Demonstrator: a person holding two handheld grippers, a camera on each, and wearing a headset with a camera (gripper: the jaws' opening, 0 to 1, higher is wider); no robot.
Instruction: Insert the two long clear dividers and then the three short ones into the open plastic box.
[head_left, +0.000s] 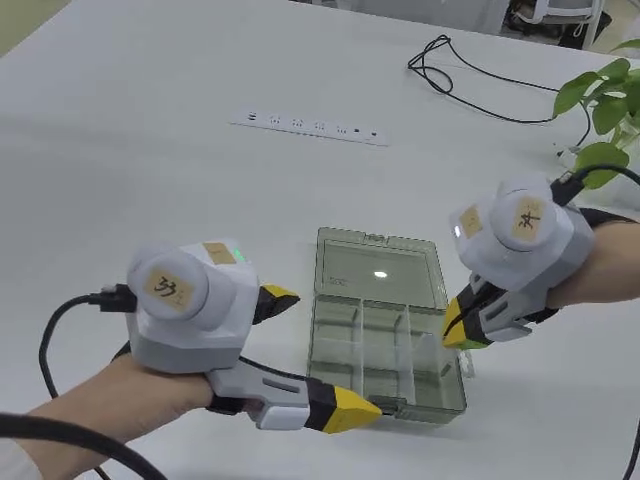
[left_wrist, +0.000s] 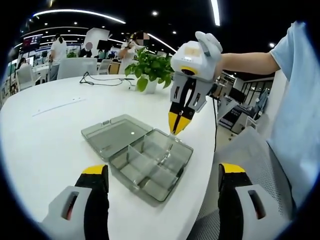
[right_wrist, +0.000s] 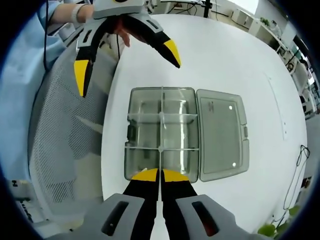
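The open clear plastic box (head_left: 420, 405) lies on the white table with its lid (head_left: 380, 270) flat behind it. Clear dividers stand inside the box (right_wrist: 142, 165), splitting it into compartments. My right gripper (head_left: 452, 337) hovers over the box's right edge, shut on a thin clear divider (right_wrist: 161, 150) that runs edge-on out from its jaws. In the left gripper view that gripper (left_wrist: 176, 127) points down at the box (left_wrist: 150, 192), the divider (left_wrist: 172, 145) just below its tips. My left gripper (head_left: 315, 355) is open at the box's front left corner, holding nothing.
A white power strip (head_left: 310, 125) lies farther back, with a black cable (head_left: 470, 80) and a potted plant (head_left: 605, 110) at the back right. The table's near edge runs just behind the box, with a mesh chair (right_wrist: 65, 125) beyond it. People stand far off.
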